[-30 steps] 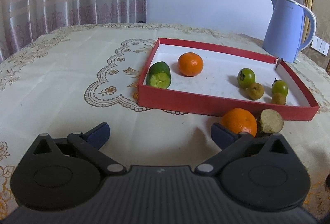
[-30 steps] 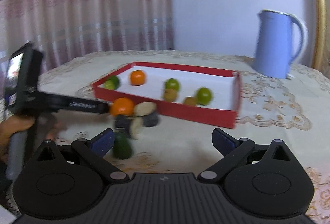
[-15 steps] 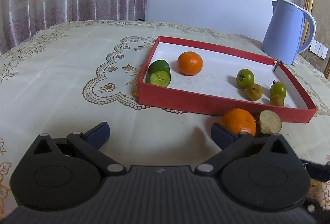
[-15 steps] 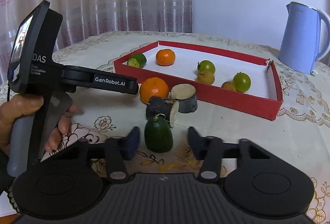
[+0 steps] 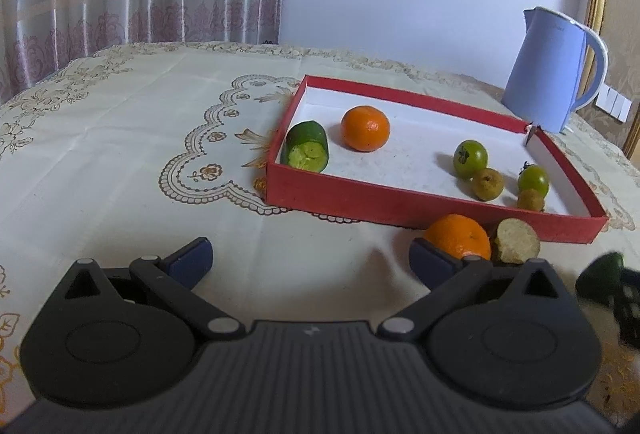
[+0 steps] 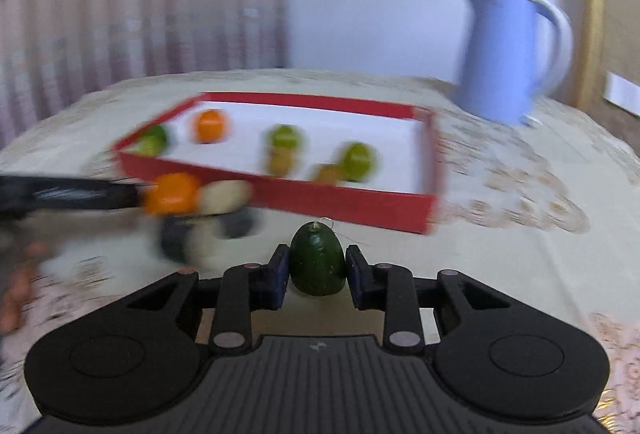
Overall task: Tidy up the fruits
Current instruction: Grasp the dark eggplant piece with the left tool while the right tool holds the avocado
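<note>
My right gripper [image 6: 317, 272] is shut on a dark green cucumber end piece [image 6: 317, 261], held in front of the red tray [image 6: 344, 200]. The view is motion blurred. My left gripper [image 5: 310, 262] is open and empty over the cloth, before the tray's [image 5: 360, 200] near wall. In the tray lie a cut cucumber piece [image 5: 306, 152], an orange [image 5: 365, 128], two green fruits [image 5: 470, 158] and two small brown ones [image 5: 487, 184]. Outside it an orange [image 5: 457, 236] and a cut pale-faced piece [image 5: 517, 241] lie by my left gripper's right finger.
A blue kettle [image 5: 554, 64] stands behind the tray's far right corner. The table has a cream embroidered cloth [image 5: 120, 138]. Curtains hang behind. My right gripper shows dark at the left wrist view's right edge [image 5: 612, 282]. Another dark cut piece [image 6: 192, 238] lies left of the held piece.
My right gripper has closed on the dark green piece and swung it right, toward the tray. My left gripper has stayed open and almost still.
</note>
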The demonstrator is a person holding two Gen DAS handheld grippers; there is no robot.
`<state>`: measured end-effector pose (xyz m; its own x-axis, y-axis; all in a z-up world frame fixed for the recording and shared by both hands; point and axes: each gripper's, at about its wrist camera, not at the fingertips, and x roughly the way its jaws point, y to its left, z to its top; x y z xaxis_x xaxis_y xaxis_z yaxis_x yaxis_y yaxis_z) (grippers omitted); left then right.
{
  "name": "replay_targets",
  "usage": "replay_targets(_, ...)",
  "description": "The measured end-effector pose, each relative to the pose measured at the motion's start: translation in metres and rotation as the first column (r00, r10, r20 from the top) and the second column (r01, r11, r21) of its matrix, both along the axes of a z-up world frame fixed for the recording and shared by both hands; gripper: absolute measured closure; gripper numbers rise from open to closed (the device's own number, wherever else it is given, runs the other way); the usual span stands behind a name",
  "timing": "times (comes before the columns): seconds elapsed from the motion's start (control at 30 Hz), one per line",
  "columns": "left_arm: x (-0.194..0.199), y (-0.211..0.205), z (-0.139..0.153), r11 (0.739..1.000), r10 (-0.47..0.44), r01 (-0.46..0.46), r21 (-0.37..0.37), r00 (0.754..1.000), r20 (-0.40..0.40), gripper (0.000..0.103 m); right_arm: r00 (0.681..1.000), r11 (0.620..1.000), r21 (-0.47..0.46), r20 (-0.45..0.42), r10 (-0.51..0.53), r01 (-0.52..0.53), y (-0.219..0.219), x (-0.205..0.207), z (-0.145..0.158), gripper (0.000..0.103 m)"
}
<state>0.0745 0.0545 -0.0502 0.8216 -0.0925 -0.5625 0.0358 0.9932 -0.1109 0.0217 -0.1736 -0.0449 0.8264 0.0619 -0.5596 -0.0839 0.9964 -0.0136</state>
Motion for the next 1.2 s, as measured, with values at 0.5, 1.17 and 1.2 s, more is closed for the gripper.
replay_targets(0.5, -0.037, -0.049, 0.010, 0.992, -0.123, 0.123, 0.011, 0.992, -0.015, 0.000, 0.992, 0.990, -0.071, -0.022, -0.122, 0.120, -0.018, 0.021, -0.010, 0.073)
replay_targets(1.17, -0.020, -0.090, 0.000, 0.991, -0.124, 0.127, 0.045, 0.990, -0.065, 0.000, 0.992, 0.993, -0.009, -0.033, -0.119, 0.119, -0.026, 0.022, -0.009, 0.073)
replay_targets(1.2, -0.020, -0.092, -0.001, 0.991, -0.123, 0.127, 0.051, 0.990, -0.062, 0.000, 0.992, 0.993, -0.007, -0.033, -0.119, 0.119, -0.026, 0.022, -0.010, 0.073)
